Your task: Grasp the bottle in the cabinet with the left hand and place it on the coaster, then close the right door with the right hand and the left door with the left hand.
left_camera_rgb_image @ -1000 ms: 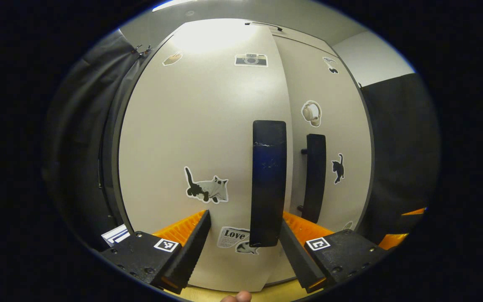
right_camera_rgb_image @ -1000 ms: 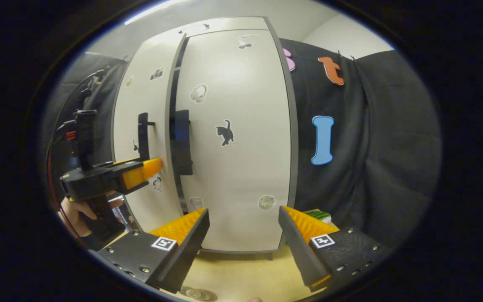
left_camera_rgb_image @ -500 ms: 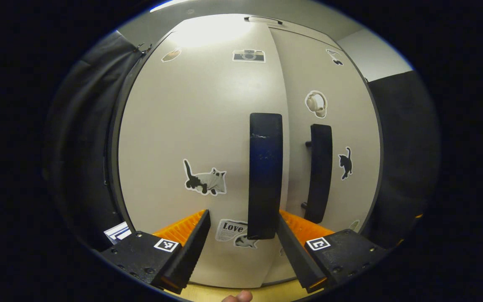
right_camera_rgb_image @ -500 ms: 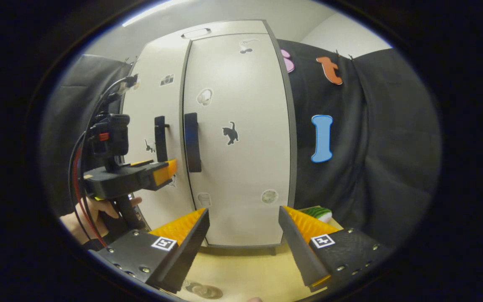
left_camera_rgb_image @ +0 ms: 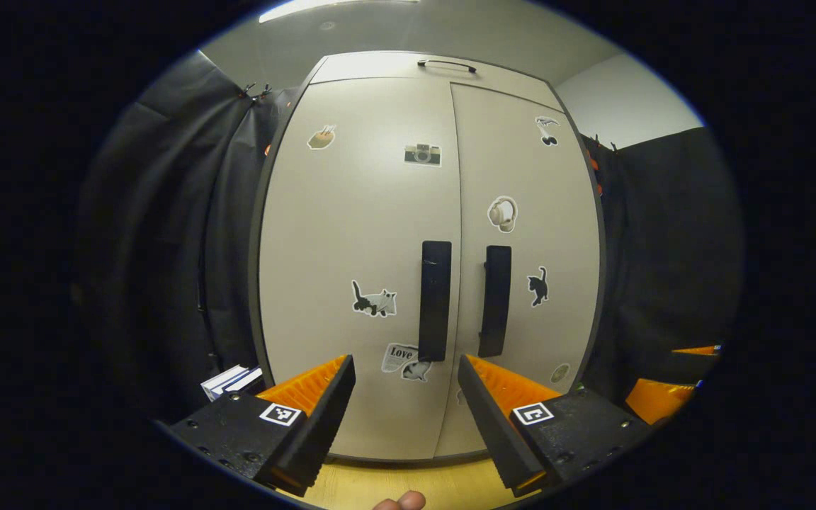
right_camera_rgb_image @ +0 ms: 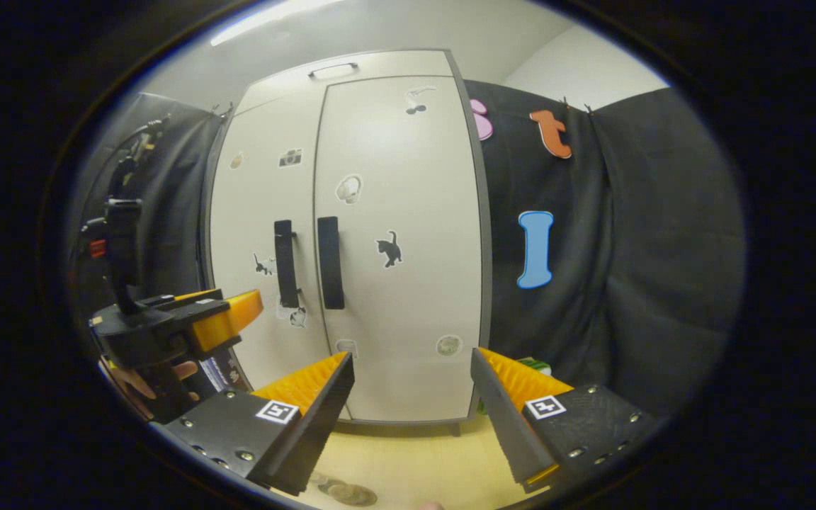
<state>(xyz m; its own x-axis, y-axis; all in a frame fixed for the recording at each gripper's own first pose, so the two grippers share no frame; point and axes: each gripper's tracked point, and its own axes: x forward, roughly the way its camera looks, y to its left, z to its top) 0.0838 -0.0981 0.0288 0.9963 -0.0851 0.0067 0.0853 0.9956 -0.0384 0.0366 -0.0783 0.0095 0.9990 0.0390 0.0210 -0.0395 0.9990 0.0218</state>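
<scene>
In the left gripper view the cabinet stands straight ahead with both doors shut flush. The left door and right door meet at a thin seam, and the two dark upright handles, the left handle and right handle, sit just either side of it. The left gripper hangs in front of the doors with its fingers spread wide, nothing between them, and apart from the door face. Stickers dot the doors: a cat sticker at nine o'clock from the left handle, a camera sticker at twelve o'clock, and a black cat sticker at three o'clock from the right handle. A stack of white cards lies at eight o'clock beside the cabinet foot. A fingertip shows at six o'clock over the wooden table.

In the right gripper view the right gripper is likewise spread and empty, held back from the cabinet. The left gripper shows at nine o'clock, held by a hand, short of the doors. A green object lies at four o'clock by the cabinet's corner against the black cloth. A round disc, possibly the coaster, lies on the table at six o'clock; the bottle cannot be made out.
</scene>
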